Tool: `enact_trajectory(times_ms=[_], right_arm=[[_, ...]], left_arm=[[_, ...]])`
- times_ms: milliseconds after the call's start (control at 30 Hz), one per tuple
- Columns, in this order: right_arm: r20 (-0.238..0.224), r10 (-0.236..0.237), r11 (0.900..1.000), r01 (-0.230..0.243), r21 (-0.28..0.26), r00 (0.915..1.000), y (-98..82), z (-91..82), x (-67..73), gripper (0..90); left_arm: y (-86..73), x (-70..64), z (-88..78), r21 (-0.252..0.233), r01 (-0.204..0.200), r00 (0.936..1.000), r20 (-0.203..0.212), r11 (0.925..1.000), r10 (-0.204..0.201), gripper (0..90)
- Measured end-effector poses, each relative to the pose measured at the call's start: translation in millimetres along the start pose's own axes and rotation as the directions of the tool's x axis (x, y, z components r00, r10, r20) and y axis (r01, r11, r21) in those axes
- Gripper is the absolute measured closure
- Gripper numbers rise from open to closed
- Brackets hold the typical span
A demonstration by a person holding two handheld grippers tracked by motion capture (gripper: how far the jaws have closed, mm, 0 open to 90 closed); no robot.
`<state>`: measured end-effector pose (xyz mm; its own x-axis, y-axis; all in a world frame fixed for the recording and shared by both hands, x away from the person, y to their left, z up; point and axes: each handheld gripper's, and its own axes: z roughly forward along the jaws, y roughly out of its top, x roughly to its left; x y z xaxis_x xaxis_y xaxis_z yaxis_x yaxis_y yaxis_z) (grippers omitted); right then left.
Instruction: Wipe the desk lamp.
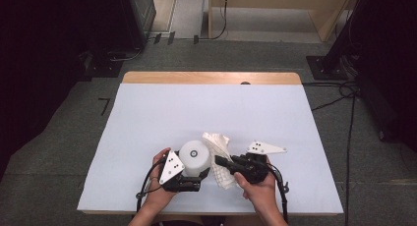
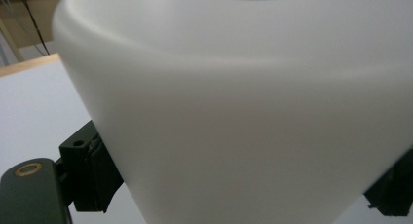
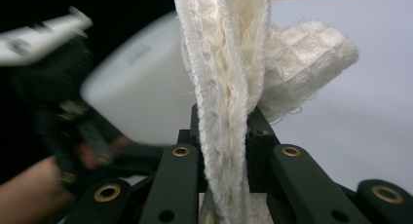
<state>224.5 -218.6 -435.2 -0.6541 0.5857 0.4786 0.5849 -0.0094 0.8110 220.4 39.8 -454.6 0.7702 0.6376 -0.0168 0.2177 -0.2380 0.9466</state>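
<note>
Two things were in hand just below the middle of the high view: a white cup (image 1: 194,157), apparently upside down with a grey ring mark on its upward face, and a cream waffle-weave cloth (image 1: 220,157) draped just to its right, touching or nearly touching its side. The left gripper (image 1: 193,179) had its jaws clamped on the cup's smooth wall; in the left gripper view the cup (image 2: 243,117) bulged between the two black jaws at the lower left and lower right corners. The right gripper (image 1: 222,162) was closed tight on the cloth, and in the right gripper view a folded band of the cloth (image 3: 229,112) rose straight up from between the jaws, with a looser fold hanging at upper right and the cup (image 3: 141,102) blurred at centre left. Both sat on the pale sheet covering the table (image 1: 162,113), near its lower edge, with a strip of bare wood along the upper edge. The work looked like wiping the cup with the cloth; to do it well, the left gripper would need to hold the cup steady without squeezing it out of shape, while the right pressed a broad fold against the wall and swept round it. No brand or legible writing could be made out; the grey mark was too blurred to read.
</note>
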Motion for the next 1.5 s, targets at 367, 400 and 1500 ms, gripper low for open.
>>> enact_trajectory(times_ms=[367,400,1500], right_arm=[[-0.019,0.002,1.0,-0.002,-0.007,0.9998,-0.4,2.9,0.7,79.1],[-0.025,-0.003,1.0,0.003,-0.015,0.9997,2.1,0.2,3.4,79.1],[0.218,0.099,0.995,-0.092,-0.041,0.9709,-0.7,-24.4,-58.0,78.8]], left_arm=[[-1.8,3.6,2.3,0.002,-0.017,0.9997,0.016,0.9998,0.017,8.7],[-2.4,3.9,3.0,0.005,-0.02,0.9997,0.016,0.9998,0.02,8.7],[-19.3,55.1,-5.3,0.026,0.053,0.998,-0.036,0.9983,-0.052,0.0]])
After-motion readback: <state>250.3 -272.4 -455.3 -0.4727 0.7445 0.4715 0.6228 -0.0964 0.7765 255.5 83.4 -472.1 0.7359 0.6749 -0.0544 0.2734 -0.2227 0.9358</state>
